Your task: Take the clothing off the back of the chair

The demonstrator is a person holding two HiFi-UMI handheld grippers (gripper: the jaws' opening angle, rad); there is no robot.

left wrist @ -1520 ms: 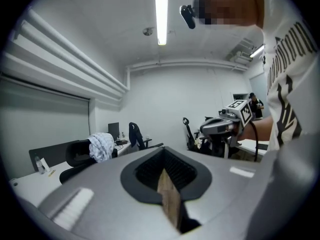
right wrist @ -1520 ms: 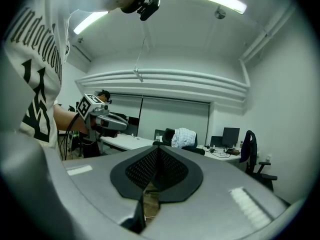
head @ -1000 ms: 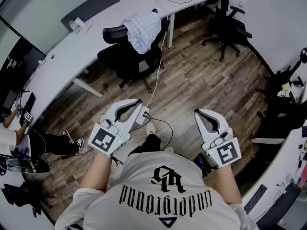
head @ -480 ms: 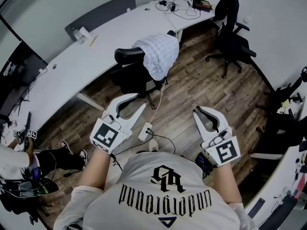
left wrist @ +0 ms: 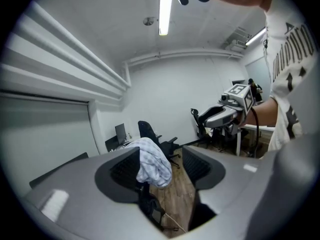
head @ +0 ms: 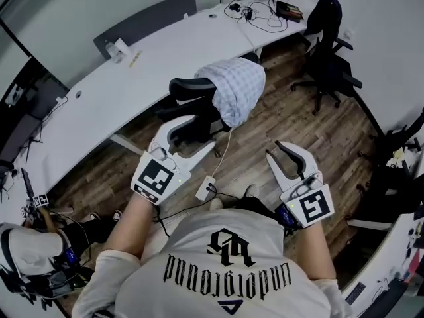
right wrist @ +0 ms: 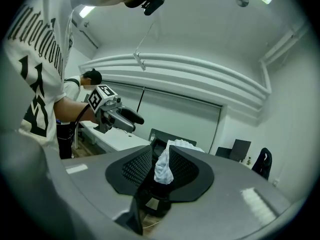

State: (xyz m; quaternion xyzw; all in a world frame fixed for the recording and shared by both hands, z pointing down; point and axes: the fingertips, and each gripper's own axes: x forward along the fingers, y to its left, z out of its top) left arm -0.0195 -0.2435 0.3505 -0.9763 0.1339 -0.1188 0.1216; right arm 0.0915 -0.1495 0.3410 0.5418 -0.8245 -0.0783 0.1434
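Observation:
A pale checked piece of clothing [head: 237, 91] hangs over the back of a black office chair [head: 191, 111] at the white desk. My left gripper [head: 200, 134] is held out just short of the chair, its jaws opening with nothing between them. My right gripper [head: 275, 151] is further right over the wood floor, its jaws also opening and empty. In the left gripper view the clothing [left wrist: 152, 165] shows beyond the gap of the left gripper [left wrist: 160, 170], still at a distance. In the right gripper view the clothing [right wrist: 167, 167] shows through the narrower gap of the right gripper [right wrist: 160, 168].
A long white desk [head: 132, 65] curves behind the chair, with a grey divider panel [head: 147, 22]. A power strip [head: 206, 189] and cable lie on the floor at my feet. A second black chair [head: 329, 35] stands at the back right. A person [head: 30, 257] sits at lower left.
Both grippers have moved forward toward the chair with the clothing, which now lies closer. Their jaws, shut a second ago, have parted, the left wider than the right.

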